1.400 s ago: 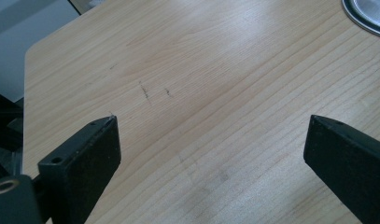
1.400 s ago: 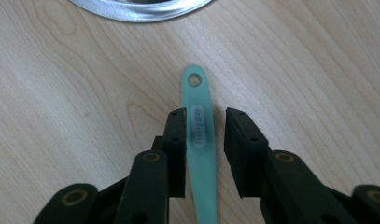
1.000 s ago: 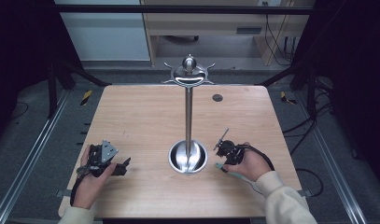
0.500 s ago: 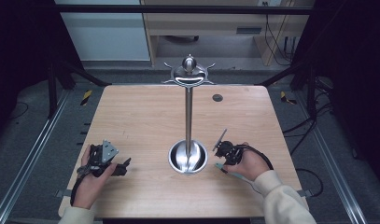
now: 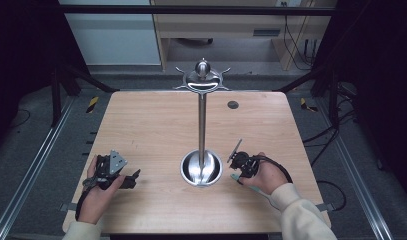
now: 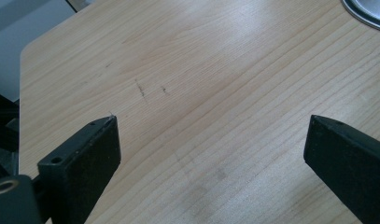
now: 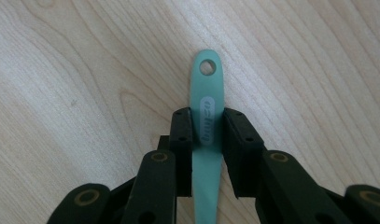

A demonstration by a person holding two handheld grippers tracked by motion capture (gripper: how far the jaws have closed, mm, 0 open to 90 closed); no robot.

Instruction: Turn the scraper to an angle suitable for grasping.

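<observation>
The left gripper (image 5: pixel 122 179) is a black device with a grey three-cornered plate (image 5: pixel 117 161) on its top, and this plate carries small dark holes. In the left gripper view its two jaws are thick, flat, matte black blocks with one small hole near each tip, and a brass-coloured ring (image 6: pixel 4 186) sits in the black link at the lower left. The right gripper (image 7: pixel 207 125) is also black; its links are rounded bars with brass-coloured rivets, and small screw holes mark the jaw blocks. A black cable (image 5: pixel 282 167) loops from it. The person's right arm wears a cream long sleeve (image 5: pixel 298 215).
</observation>
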